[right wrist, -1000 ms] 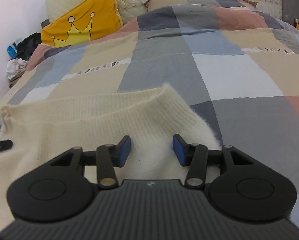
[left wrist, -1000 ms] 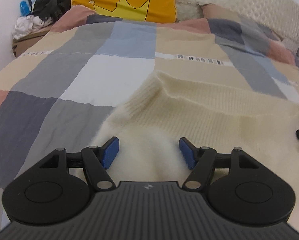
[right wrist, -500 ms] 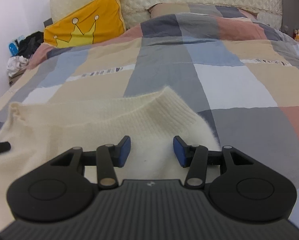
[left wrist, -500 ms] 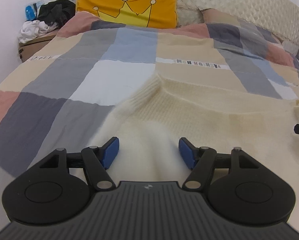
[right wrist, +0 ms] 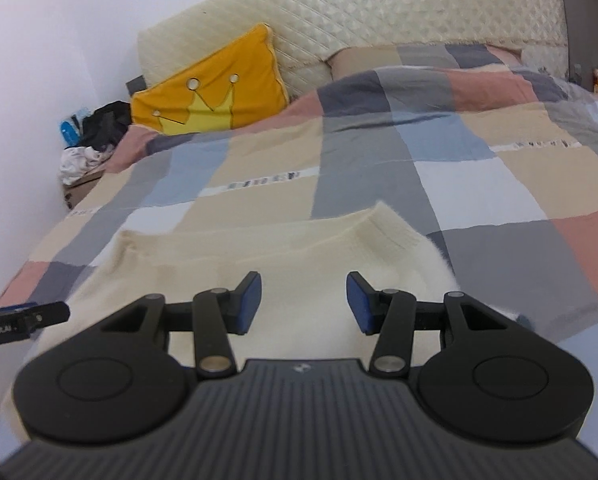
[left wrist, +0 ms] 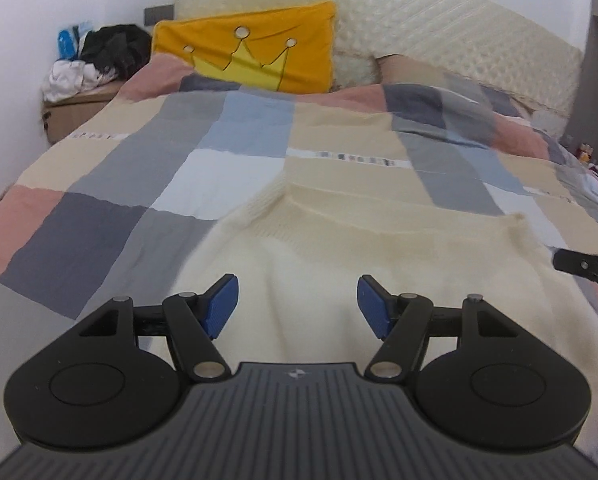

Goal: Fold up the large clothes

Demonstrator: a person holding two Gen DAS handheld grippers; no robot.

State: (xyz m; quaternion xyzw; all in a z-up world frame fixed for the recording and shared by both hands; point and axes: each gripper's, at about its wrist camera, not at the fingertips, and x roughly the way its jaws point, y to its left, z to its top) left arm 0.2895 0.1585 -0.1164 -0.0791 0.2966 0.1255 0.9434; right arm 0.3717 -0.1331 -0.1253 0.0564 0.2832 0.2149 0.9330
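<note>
Both hand-held grippers are pulling up and back from where they were a second ago, so more of the headboard and wall is showing above the bed in each view, while the cream sweater is lying as it did.

Filling both views is the bed (left wrist: 147, 184), covered by a checked quilt (right wrist: 451, 184) of grey, blue, beige and pink blocks. Behind it is standing a quilted cream headboard (right wrist: 379, 12), with a yellow crown pillow (left wrist: 259, 56) leaning against it. At the bed's far left corner, a cardboard box (left wrist: 75, 110) is carrying a heap of black and white clothes (left wrist: 99, 60).

The cream sweater (left wrist: 379, 248) is lying spread flat on the near part of the quilt, its ribbed edges turned toward the headboard.

The left hand-held gripper (left wrist: 297, 304) is hovering over the sweater's left part, its blue pads standing apart and clasping nothing. The right hand-held gripper (right wrist: 303, 305) is hovering over the right part, likewise released, with only knit showing between the pads.
</note>
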